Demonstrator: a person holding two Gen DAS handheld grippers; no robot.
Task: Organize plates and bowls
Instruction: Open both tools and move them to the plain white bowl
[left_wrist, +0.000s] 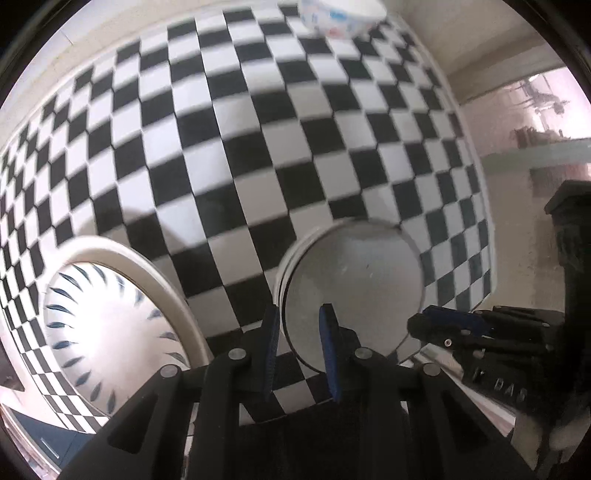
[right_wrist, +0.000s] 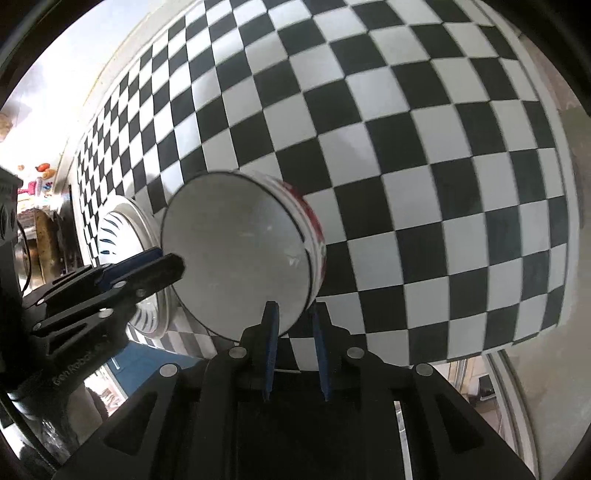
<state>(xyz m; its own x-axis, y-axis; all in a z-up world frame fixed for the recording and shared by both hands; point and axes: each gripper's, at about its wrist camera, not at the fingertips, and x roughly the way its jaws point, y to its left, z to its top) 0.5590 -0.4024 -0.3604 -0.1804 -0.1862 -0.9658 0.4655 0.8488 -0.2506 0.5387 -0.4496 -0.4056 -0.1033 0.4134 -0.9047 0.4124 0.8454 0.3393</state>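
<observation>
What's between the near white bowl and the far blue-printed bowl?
Only bare checkered cloth between white bowl and far bowl; left wrist view shows it.

Two bowls: one white-lined bowl (left_wrist: 354, 284) between the two claws, one patterned bowl (left_wrist: 340, 16) far beyond them. One fluted plate (left_wrist: 110, 321) beside the left claw (left_wrist: 301, 314).

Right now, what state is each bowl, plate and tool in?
White bowl: upright, held by its rim from two sides.
Left tool: shut on the white bowl's rim.
Right tool: shut on the white bowl's rim.
Patterned plate: flat on the checkered cloth, empty.
Far bowl: on the cloth, untouched.
</observation>
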